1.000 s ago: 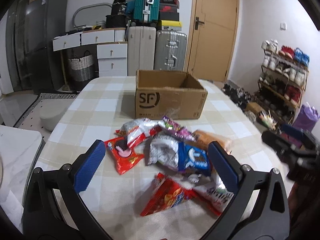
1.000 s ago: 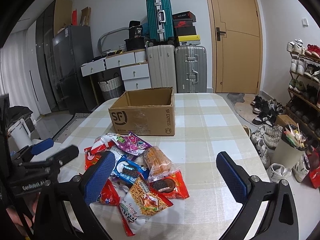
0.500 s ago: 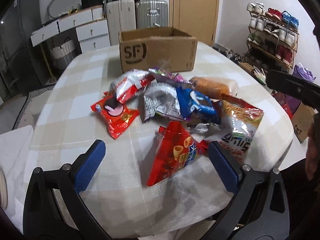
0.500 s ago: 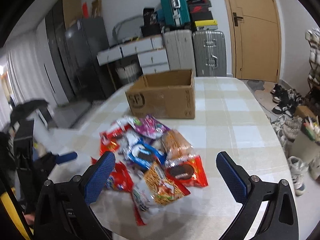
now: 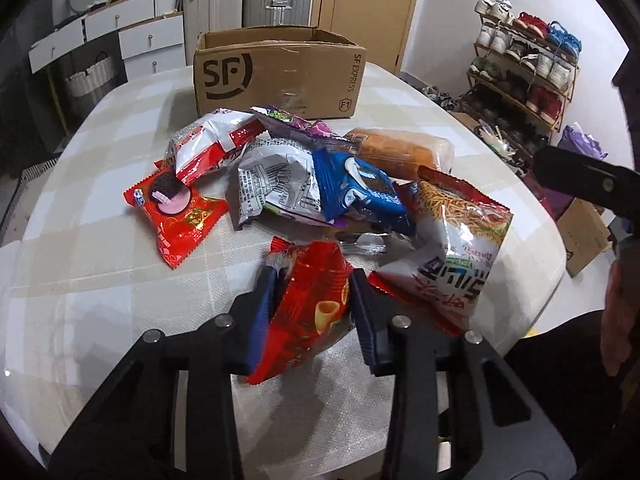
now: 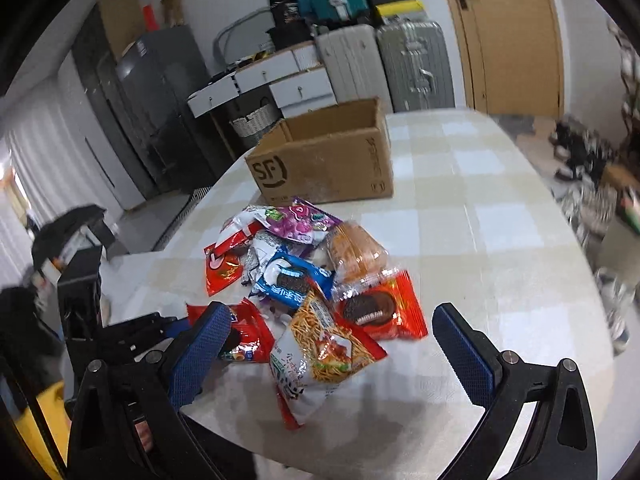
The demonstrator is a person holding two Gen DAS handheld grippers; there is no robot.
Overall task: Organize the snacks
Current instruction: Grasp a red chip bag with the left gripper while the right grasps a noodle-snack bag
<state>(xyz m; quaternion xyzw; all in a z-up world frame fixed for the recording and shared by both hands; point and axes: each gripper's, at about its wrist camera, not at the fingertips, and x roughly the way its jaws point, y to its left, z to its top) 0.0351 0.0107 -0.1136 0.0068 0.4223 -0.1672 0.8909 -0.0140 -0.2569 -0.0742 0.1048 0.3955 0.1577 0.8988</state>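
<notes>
Half a second ago the left claw stood wide above the red bag; now its blue pads have closed in and pinch that bag from both sides. Its long axis runs straight along the fingers, the torn-looking top seal pointing away from the claw toward the pile, the bottom corner pointing back between the arms. It lies on the near edge of the table, nearest of all the snacks to this claw.

Just right of the left claw's right finger sits the noodle bag, touching the red bag's side. Ahead of the fingers lie the blue cookie pack and a crumpled silver pack, overlapping. Ahead and left is a red cookie pack, slightly apart from the heap. Farther ahead rest a bun in clear wrap, a purple packet and a white-and-red bag, and beyond them the open box.

The right claw has swung lower toward the pile, tilted; its jaws stand wide apart and hold nothing. Between its fingers lie the noodle bag and another red cookie pack, with the box well ahead.
</notes>
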